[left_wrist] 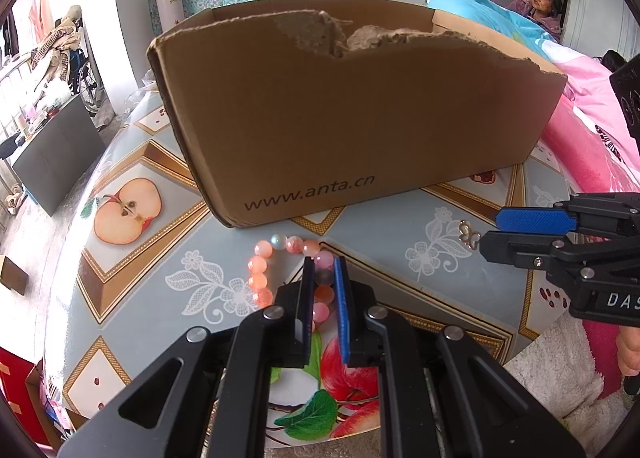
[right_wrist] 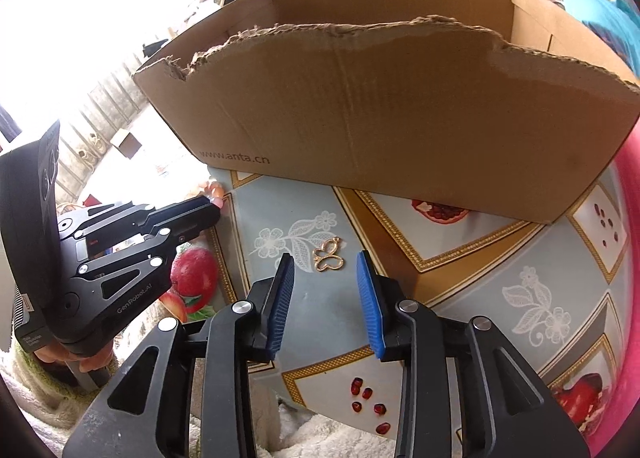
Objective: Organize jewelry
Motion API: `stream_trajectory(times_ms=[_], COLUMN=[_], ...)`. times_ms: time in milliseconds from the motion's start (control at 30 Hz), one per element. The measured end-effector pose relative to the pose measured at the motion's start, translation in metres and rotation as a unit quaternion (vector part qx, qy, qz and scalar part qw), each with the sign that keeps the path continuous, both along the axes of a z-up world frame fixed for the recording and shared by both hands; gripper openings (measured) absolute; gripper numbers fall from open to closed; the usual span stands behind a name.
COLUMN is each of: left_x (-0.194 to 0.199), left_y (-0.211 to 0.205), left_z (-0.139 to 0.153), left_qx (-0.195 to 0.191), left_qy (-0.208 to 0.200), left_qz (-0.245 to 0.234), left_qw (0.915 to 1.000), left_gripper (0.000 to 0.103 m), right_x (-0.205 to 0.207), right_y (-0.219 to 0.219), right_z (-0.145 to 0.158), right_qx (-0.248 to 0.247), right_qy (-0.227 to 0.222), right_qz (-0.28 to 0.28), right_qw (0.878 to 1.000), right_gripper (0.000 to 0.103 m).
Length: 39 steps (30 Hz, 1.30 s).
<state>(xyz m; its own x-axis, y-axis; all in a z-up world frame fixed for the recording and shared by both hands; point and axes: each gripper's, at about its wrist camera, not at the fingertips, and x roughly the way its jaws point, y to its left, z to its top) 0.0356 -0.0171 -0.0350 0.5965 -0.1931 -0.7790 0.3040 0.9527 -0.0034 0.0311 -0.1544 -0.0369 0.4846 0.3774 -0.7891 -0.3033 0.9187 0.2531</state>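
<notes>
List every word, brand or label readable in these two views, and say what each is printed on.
"www.anta.cn": on the front wall of the cardboard box, also legible in the right wrist view.
"GenRobot.AI": on the body of the left gripper, seen from the right wrist.
"DAS": cut off at the frame edge, on the body of the right gripper, seen from the left wrist.
Small label low on the left gripper's handle: too small to read.

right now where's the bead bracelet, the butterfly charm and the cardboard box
bead bracelet (left_wrist: 260, 264), left wrist view, pink beads on its left arc
butterfly charm (right_wrist: 329, 256), right wrist view, middle of its wings
cardboard box (right_wrist: 400, 117), right wrist view, front wall
</notes>
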Motion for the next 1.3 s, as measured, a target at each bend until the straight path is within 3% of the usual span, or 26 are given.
stream_trajectory(times_ms=[133,867,1100,1300], left_x=[0.000,0.001,0.002,0.002], left_y=[0.000,0.002,0.002,0.001], left_z=[0.000,0.000,0.000,0.000], left_qx=[0.000,-0.006,-0.005,-0.003], left_qy=[0.000,0.004,0.003,0.003], left_qz=[-0.001,0.001,0.000,-0.002], left_qw=[1.0000,1.0000,1.0000,1.0000], left_gripper=[0.009,0.009,0.009,0.009], right_x=[0.001,-0.005,0.006,0.016], right_y=[0.007,0.038,0.036,0.040], right_z=[-0.006,-0.009,-0.005,-0.005], right_qx=[0.008,-0.061,-0.068,-0.103], right_qy=[0.012,-0.040,-0.043,-0.052], right_qz=[-0.002,0.013,0.091,0.196], right_qw=[1.000,0.997,0.993,0.974], right_gripper=[0.032,0.030,0.032,0.032])
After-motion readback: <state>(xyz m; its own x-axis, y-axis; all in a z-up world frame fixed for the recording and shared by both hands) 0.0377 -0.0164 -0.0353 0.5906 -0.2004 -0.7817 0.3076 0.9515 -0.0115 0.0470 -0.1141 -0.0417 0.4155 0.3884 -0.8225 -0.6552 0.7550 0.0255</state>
